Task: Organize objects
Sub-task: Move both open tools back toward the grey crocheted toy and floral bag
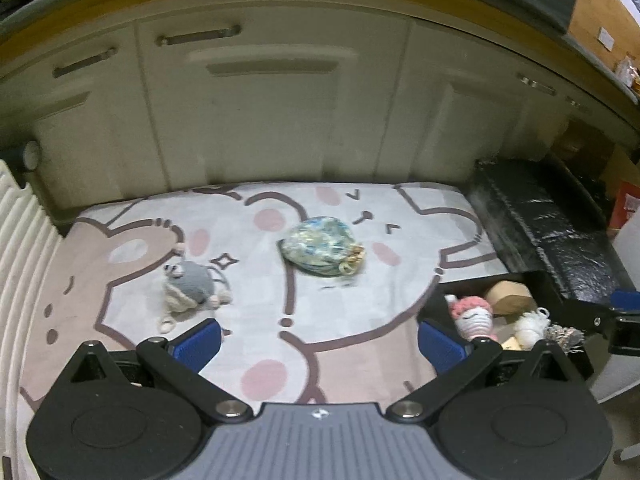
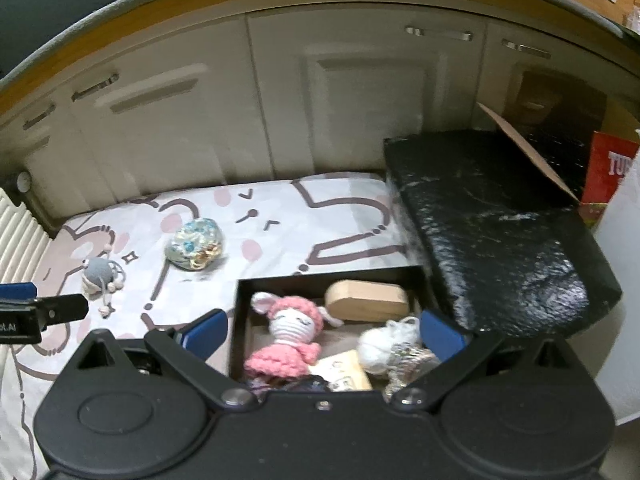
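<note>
A: Far left on your mat (image 1: 256, 344), what lies there?

B: The mouse (image 1: 191, 285), a grey knitted toy. You see it lying on its side, long axis running from lower left to upper right in the left wrist view, eyes toward the cabinets (image 1: 256, 120), its strings trailing toward you. It sits just beyond your left gripper (image 1: 318, 344), nearer the left fingertip.

A: And that gripper?

B: Your left gripper has its blue pads spread wide with nothing between them, only mat beneath.

A: Next to the right?

B: The pouch (image 1: 322, 246), a blue-green patterned bundle in the middle of the mat, well apart from the mouse. Its gathered mouth with gold beads points right and toward you; its long axis runs roughly left to right.

A: Then the box?

B: The box (image 2: 240, 320), black and open, sits at the mat's right edge, touching the black block (image 2: 500, 240). Inside, your pink doll (image 2: 290, 334) lies with its head toward the cabinets and feet toward you. A wooden case (image 2: 366, 300) lies crosswise behind it, and a white fluffy toy (image 2: 384, 346) is just right of the doll.

A: The right gripper?

B: Your right gripper (image 2: 324, 332) hovers over the box, pads wide apart, holding nothing.
</note>
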`<state>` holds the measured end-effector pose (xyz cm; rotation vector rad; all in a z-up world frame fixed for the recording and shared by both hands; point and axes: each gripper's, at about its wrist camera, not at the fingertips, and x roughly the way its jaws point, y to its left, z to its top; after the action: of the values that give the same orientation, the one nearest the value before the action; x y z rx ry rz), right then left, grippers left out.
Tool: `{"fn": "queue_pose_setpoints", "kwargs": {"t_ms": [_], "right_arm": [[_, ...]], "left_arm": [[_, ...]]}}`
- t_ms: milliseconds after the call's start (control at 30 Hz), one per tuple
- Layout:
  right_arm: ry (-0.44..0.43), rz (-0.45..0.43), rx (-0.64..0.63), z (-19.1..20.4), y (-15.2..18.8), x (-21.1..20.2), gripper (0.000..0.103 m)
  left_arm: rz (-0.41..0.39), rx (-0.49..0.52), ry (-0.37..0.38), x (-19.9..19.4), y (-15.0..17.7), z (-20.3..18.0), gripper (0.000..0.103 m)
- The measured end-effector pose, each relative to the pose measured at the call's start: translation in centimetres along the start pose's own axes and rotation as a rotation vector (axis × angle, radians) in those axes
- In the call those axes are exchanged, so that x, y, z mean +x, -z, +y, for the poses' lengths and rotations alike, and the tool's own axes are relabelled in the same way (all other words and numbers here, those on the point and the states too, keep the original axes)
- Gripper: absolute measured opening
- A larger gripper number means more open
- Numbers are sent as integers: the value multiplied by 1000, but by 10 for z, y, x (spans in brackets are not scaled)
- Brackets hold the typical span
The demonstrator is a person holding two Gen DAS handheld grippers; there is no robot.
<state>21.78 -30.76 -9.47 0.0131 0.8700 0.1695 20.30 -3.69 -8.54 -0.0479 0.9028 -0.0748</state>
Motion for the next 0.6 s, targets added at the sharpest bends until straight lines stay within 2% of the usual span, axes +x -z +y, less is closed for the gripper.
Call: {"fn": "queue_pose_setpoints", "kwargs": {"t_ms": [600], "right_arm": [[-76, -12, -63, 60, -9, 13, 103]], "left_arm": [[-17, -76, -80, -17, 5, 56, 103]]}}
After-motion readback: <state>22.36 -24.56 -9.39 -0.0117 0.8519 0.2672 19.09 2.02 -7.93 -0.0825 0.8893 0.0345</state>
